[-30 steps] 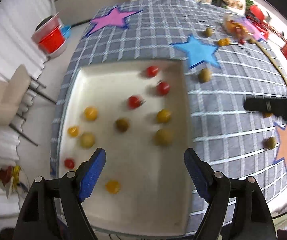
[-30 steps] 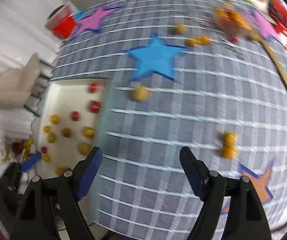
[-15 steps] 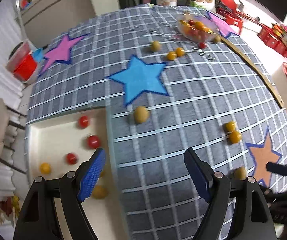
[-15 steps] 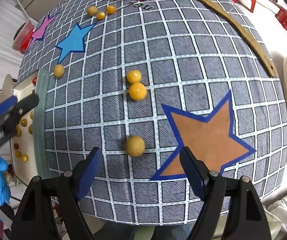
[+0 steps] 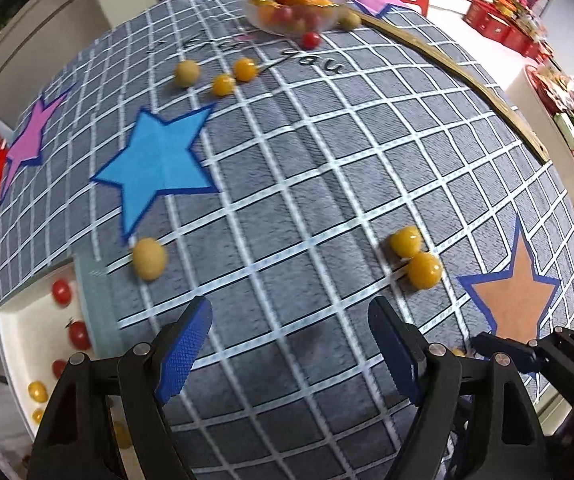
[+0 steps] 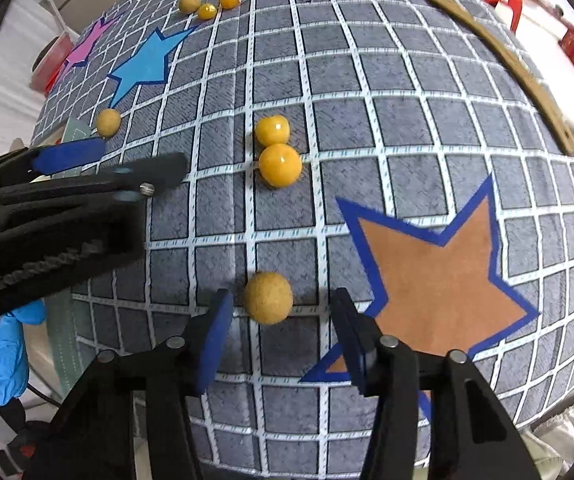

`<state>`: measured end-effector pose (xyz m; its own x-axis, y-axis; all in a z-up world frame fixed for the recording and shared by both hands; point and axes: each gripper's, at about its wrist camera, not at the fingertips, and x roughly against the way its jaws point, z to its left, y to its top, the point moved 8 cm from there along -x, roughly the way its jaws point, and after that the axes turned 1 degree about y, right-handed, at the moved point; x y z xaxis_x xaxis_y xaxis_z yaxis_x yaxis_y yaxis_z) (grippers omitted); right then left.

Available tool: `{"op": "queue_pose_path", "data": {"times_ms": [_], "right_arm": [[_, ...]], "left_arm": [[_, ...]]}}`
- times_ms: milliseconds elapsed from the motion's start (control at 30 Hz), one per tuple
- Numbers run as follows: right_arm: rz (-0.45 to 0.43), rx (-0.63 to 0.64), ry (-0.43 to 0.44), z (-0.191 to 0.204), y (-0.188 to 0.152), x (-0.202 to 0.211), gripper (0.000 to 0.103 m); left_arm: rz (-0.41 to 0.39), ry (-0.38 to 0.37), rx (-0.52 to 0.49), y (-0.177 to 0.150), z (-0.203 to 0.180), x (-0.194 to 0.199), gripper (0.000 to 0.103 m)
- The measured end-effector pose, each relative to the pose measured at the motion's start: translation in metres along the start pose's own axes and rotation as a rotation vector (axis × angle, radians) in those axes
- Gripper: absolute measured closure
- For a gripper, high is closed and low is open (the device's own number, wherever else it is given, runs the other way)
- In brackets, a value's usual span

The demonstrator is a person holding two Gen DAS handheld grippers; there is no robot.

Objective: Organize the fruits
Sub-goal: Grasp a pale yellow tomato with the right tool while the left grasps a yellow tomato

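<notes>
The right tongs point down at the desk, which is covered by a grey cloth with a white grid and coloured stars. Their blue-padded jaws have just been closing and now stand on either side of a dull yellow, matte round fruit at the lower middle of the right wrist view. A gap shows on both sides of it, so the pads do not press on it; the tongs are still released. The fruit lies just left of the orange star.

Above it in that view, two glossy orange-yellow fruits lie touching each other. Another dull yellow fruit sits at the left, near the lower tip of the blue star. Three more small yellow fruits are grouped near the top edge.

The left tongs are released too, their jaws wide apart with only cloth between them. They also show as a dark shape at the left of the right wrist view, held by a hand in a blue glove.

In the left wrist view, a white tray lies at the lower left edge and holds small red and yellow fruits. At the top, a clear bowl holds red and orange fruits, with one red fruit just outside it.
</notes>
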<state>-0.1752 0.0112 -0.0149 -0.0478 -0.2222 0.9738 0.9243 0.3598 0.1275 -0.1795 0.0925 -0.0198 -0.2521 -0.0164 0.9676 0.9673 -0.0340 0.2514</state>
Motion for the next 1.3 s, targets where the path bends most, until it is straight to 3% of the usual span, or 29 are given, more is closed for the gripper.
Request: {"op": "queue_pose_path", "data": {"times_ms": [133,467,700,1100,1133,1167,1233,1300], "right_arm": [[-0.019,0.007,-0.020,0.000,0.005,-0.001,0.075],[-0.036,-0.075,-0.052,-0.045,0.009,0.007,0.075],[-0.040,-0.106,-0.054,-0.068,0.006,0.012,0.075],[-0.035,-0.151,-0.045,-0.095,-0.001,0.021,0.075],[-0.035,-0.155,-0.043,-0.096,-0.002,0.022,0.075],[-0.036,-0.157,-0.042,-0.098,-0.005,0.023,0.075],[-0.036,-0.159,-0.038,-0.100,-0.008,0.025,0.075],[-0.036,-0.161,-0.036,-0.099,-0.008,0.026,0.075]], "left_arm": [[0.010,-0.013,-0.021,0.005,-0.013,-0.009,0.022],[0.027,-0.055,-0.031,0.017,-0.044,-0.019,0.022],[0.015,-0.077,0.008,0.013,-0.051,-0.003,0.022],[0.073,0.005,0.096,0.013,-0.074,-0.024,0.022],[0.074,0.012,0.105,0.012,-0.074,-0.024,0.026],[0.077,0.014,0.108,0.012,-0.074,-0.025,0.036],[0.078,0.023,0.114,0.014,-0.074,-0.032,0.042],[0.068,0.019,0.115,0.013,-0.076,-0.030,0.059]]}}
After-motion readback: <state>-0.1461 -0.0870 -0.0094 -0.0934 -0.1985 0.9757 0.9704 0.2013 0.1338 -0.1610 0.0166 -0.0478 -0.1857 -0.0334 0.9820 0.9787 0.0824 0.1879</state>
